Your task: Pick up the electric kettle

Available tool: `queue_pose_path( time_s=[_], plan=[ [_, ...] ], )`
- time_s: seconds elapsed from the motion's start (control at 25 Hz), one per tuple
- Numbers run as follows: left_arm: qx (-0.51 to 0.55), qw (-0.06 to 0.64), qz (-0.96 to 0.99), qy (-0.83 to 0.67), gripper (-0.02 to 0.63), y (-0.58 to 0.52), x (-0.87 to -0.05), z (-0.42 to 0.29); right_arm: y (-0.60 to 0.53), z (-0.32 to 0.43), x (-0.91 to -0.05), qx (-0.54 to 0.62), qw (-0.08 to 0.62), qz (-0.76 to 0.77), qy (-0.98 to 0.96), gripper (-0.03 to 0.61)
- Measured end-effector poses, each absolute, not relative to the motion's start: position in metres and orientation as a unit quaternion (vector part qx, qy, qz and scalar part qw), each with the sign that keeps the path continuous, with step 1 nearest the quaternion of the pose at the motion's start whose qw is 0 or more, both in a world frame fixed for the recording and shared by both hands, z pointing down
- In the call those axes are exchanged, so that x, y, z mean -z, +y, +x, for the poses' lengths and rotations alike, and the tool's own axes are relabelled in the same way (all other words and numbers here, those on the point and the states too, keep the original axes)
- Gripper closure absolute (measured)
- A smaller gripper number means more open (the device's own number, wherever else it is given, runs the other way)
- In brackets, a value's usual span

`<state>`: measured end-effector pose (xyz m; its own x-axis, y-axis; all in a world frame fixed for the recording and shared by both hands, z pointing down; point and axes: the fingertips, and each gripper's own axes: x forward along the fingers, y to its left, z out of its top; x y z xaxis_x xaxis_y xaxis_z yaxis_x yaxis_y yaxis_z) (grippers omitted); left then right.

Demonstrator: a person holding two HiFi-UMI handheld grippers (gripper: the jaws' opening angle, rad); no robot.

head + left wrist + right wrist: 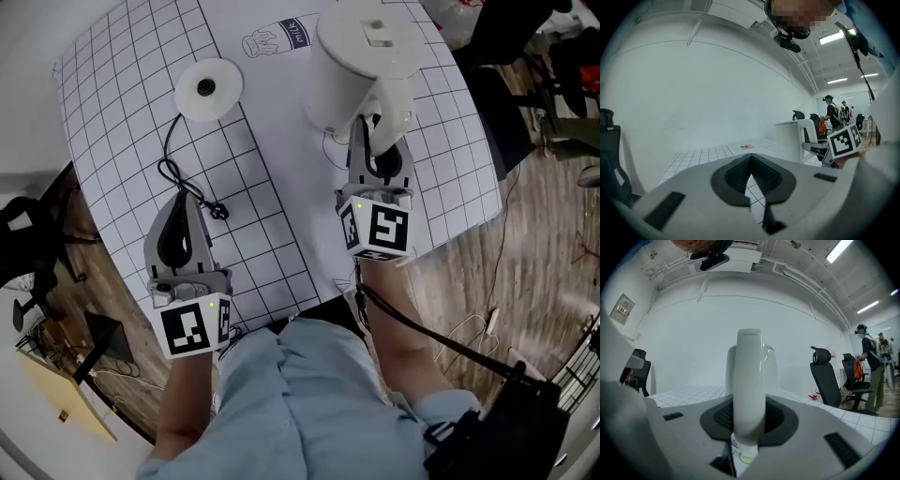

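White kettle (361,66) is standing on the gridded mat (122,122), apart from its base (208,89); right gripper (379,141) is clamping its handle (749,380); left gripper (183,202) is idling clenched, empty; off-centre weight could be twisting it loose.

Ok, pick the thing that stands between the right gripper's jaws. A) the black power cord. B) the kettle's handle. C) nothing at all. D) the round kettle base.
B: the right gripper view shows the kettle's handle upright between the pads of the right gripper, while the round base and its cord lie well apart from it on the gridded mat.
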<state>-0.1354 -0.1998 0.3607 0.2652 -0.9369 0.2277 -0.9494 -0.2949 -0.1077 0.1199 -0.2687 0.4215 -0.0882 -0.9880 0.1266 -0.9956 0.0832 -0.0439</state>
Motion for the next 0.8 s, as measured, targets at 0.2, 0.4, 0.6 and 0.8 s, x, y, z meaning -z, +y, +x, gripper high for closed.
queue_pose_path(
  time_s=[0.2,0.4,0.6,0.8],
  plan=[
    [-0.125,0.022,0.794,-0.594,0.614,-0.195,-0.357,-0.132,-0.26,0.119,-0.433,-0.062,0.035,0.673,-0.736,0.494],
    [-0.124,0.018,0.792,-0.598,0.614,-0.193,-0.353,-0.129,-0.255,0.118,-0.441,-0.064,0.042,0.67,-0.738,0.493],
    [-0.119,0.011,0.788,-0.604,0.614,-0.192,-0.346,-0.125,-0.255,0.116,-0.441,-0.061,0.051,0.664,-0.744,0.487],
    [-0.11,0.003,0.781,-0.614,0.614,-0.191,-0.337,-0.125,-0.253,0.12,-0.438,-0.074,0.054,0.659,-0.746,0.428]
  ],
)
